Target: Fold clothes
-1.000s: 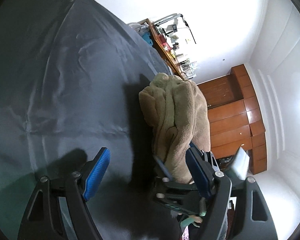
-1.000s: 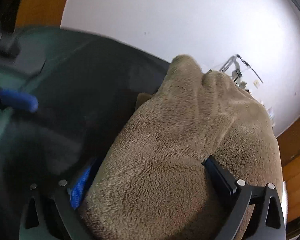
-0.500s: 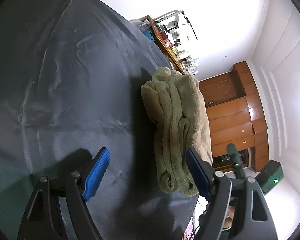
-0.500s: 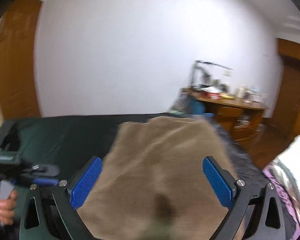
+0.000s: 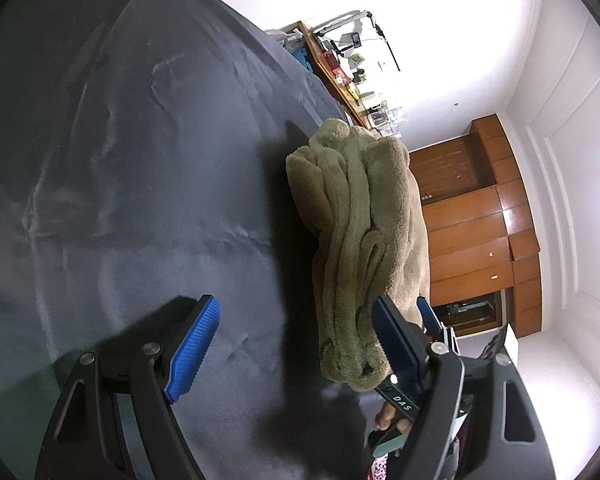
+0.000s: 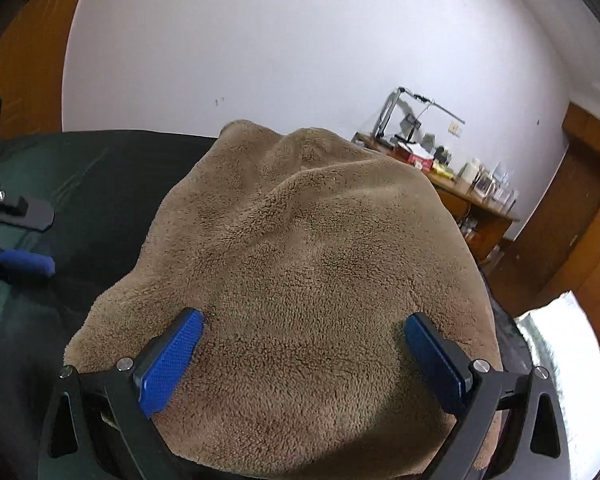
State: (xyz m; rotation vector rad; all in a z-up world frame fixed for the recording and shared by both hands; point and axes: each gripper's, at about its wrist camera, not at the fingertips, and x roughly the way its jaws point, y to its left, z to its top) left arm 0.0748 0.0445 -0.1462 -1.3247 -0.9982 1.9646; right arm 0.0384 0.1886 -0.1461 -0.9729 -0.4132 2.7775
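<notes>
The folded fleece garment (image 6: 300, 280) sits by the bed's edge (precariously?); right gripper (image 6: 300, 356) and left gripper (image 5: 296, 344) both gape, gripping nothing; a nudge could topple it.

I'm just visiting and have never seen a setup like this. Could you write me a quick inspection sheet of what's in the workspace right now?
Surface: dark sheet spread over a bed, lightly creased.
Job's things: one tan fleece garment, folded into a thick bundle, lying near the sheet's edge.
Clutter: nothing seen on the sheet besides the garment.
Grippers: left gripper open, empty, beside the bundle; right gripper open, its blue pads over the top of the fleece, apart from each other, not pinching it.
Cables: nothing seen.
Surroundings: white wall; wooden desk crowded with small items and a lamp; wooden wardrobe.
</notes>
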